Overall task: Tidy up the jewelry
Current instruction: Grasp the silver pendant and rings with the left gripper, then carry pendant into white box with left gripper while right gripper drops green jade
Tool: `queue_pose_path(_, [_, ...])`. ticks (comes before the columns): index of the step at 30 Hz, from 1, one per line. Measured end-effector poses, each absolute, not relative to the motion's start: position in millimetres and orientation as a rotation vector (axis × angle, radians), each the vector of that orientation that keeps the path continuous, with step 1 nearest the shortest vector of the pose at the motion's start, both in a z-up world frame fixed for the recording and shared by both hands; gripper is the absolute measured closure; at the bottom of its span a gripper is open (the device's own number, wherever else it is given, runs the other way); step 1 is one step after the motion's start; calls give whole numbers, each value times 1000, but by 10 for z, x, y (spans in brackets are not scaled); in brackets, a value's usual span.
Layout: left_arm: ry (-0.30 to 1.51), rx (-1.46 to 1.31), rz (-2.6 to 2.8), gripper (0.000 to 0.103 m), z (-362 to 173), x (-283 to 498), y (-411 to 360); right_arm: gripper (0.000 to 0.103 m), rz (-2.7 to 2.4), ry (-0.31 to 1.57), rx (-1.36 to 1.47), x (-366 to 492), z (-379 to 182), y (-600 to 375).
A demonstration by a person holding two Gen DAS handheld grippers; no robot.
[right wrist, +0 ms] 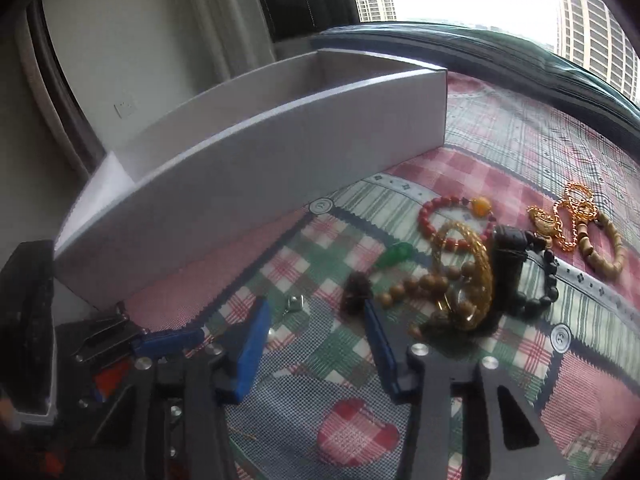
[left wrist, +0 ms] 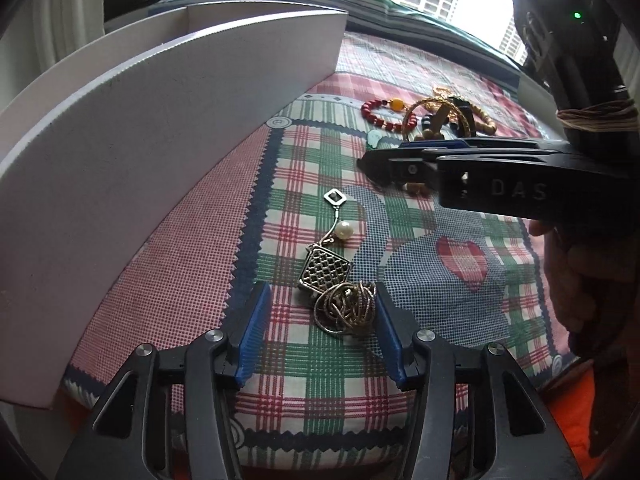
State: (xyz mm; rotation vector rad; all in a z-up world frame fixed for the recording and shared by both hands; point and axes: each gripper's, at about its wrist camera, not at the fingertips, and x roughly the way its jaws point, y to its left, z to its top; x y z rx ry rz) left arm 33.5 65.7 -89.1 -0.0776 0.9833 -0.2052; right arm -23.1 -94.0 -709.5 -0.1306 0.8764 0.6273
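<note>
Surface: plaid patchwork cloth, red, green and white checks, a stitched heart patch on it.
Left gripper: angled down at the cloth, jaws spread; blue pads clear of everything except the right pad, which sits right against the chain, touching or not I cannot tell.
Tangled chain: bunched gold-brown coil lying on the cloth between the left jaws, toward the right pad.
Lattice pendant: square openwork metal piece, just beyond the left fingertips, touching the chain bundle.
Pearl: farther out past the pendant, on a thin link running to a small square charm.
White box: open-topped, well left of the left jaws and beyond them; inside is not visible.
Right gripper: blurred, jaws part-spread, nothing pinched; only cloth between the pads.
Dark tassel: just beyond the right gripper's right fingertip.
Bracelet pile: to the right of and beyond the right jaws; red bead bracelet, gold bangle, brown wooden beads, black bead strand overlapping.
Gold chain: farther right, beside a pale wooden bracelet.
</note>
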Motion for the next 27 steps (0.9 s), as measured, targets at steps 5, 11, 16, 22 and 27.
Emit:
queue_pose_path(5, [986, -73, -220, 50, -916, 346, 664, 64, 605, 927, -244, 19, -7288, -745])
queue_pose_path(11, [988, -68, -249, 77, -917, 396, 640, 79, 587, 968, -282, 152, -7346, -667])
queue_pose_path(16, [977, -103, -286, 95, -753, 434, 701, 88, 592, 946, -183, 2, -7053, -880])
queue_pose_path(22, [938, -149, -305, 101, -455, 433, 754, 88, 601, 858, -102, -389, -6525, -1215])
queue_pose_path(27, [901, -169, -304, 101, -193, 422, 816, 88, 585, 813, -78, -571, -6263, -1402])
